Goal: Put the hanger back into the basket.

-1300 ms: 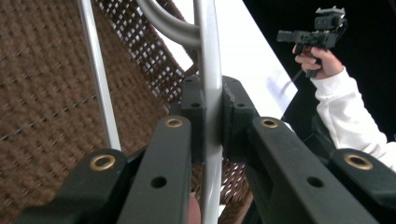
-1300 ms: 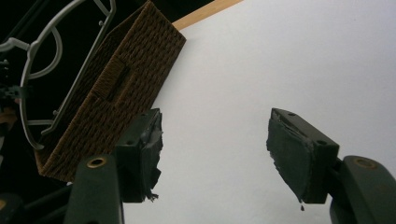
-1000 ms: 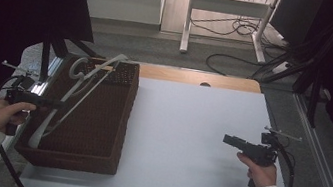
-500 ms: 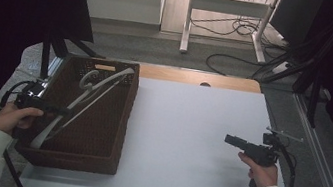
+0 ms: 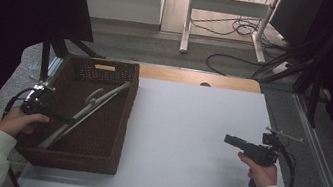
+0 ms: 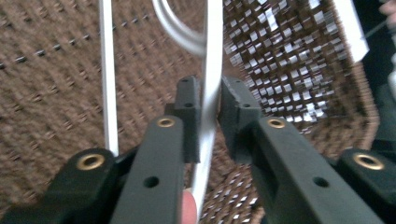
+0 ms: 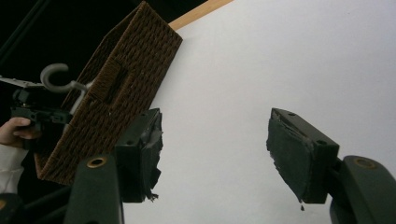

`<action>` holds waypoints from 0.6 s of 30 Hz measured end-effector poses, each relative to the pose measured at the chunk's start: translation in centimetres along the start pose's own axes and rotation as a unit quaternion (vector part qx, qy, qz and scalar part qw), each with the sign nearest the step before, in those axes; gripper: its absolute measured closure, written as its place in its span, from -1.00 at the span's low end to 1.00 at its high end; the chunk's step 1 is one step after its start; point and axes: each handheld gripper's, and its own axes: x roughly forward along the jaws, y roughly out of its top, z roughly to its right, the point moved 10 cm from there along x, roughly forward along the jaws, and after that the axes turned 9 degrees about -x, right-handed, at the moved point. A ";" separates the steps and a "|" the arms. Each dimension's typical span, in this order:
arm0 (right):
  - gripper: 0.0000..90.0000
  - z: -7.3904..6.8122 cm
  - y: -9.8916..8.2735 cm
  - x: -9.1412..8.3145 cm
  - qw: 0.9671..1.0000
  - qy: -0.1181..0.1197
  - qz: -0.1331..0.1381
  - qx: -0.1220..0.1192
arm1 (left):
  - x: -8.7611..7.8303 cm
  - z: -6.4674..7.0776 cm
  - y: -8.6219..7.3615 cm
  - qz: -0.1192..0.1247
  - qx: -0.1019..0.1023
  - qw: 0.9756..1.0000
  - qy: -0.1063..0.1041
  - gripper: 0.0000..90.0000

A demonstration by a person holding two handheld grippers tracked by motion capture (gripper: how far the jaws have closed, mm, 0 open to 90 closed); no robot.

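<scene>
Since a second ago the hanger (image 5: 86, 111) has dropped from riding above the basket (image 5: 120, 132) rim to lying inside it, and the basket itself now sits flatter on the table (image 5: 189, 127). Judged from that, the step of lowering the hanger into the basket is nearly done, with letting go as the likely next move.

From the high view, the left gripper (image 5: 56, 118) sits at the basket's left wall, its tip on the lower end of the hanger, which slants up toward the far right corner with its hook near the middle. The right gripper (image 5: 228, 139) hovers over bare table, well apart from the basket and holding nothing.

From the left gripper view, the left gripper (image 6: 209, 109) is clenched on one white bar of the hanger (image 6: 211, 70); the bar runs straight up between the pads. A second bar stands to the left, and the curved hook shows at the top, all over the woven floor.

From the right gripper view, the right gripper (image 7: 215, 140) has its jaws spread wide above the white table (image 7: 289, 60). Far off at the left, the hanger's hook (image 7: 56, 74) pokes above the basket (image 7: 126, 74), just beside the other gripper.
</scene>
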 end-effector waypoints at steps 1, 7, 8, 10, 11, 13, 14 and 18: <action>-0.20 0.0 0.0 0.0 1.000 0.000 0.000 0.000 | 0.0 0.0 0.0 0.000 0.000 1.000 0.000 0.60; -0.20 0.1 0.0 -0.1 1.000 0.002 0.002 0.002 | 0.0 0.1 0.4 0.013 0.006 1.000 0.026 0.06; -0.20 0.1 0.1 -0.1 1.000 0.003 0.004 0.003 | -0.1 0.4 0.5 0.016 0.012 0.999 0.026 -0.01; -0.20 0.0 0.2 -0.1 1.000 0.006 0.005 0.003 | -0.4 1.0 0.8 0.028 0.026 0.999 0.029 -0.10; -0.20 0.1 0.3 0.0 1.000 0.006 0.007 0.002 | -0.4 1.0 0.8 0.028 0.026 0.999 0.029 -0.12; -0.20 -0.1 0.3 0.1 1.000 0.008 0.005 0.002 | -0.8 2.1 0.9 0.042 0.044 0.998 0.022 -0.16; -0.20 -0.1 0.3 0.2 1.000 0.008 0.004 -0.002 | -0.8 2.4 0.9 0.046 0.049 0.998 0.022 -0.18; -0.21 -0.3 0.2 0.3 1.000 0.013 -0.003 -0.008 | -1.2 3.9 1.1 0.072 0.068 0.995 0.016 -0.24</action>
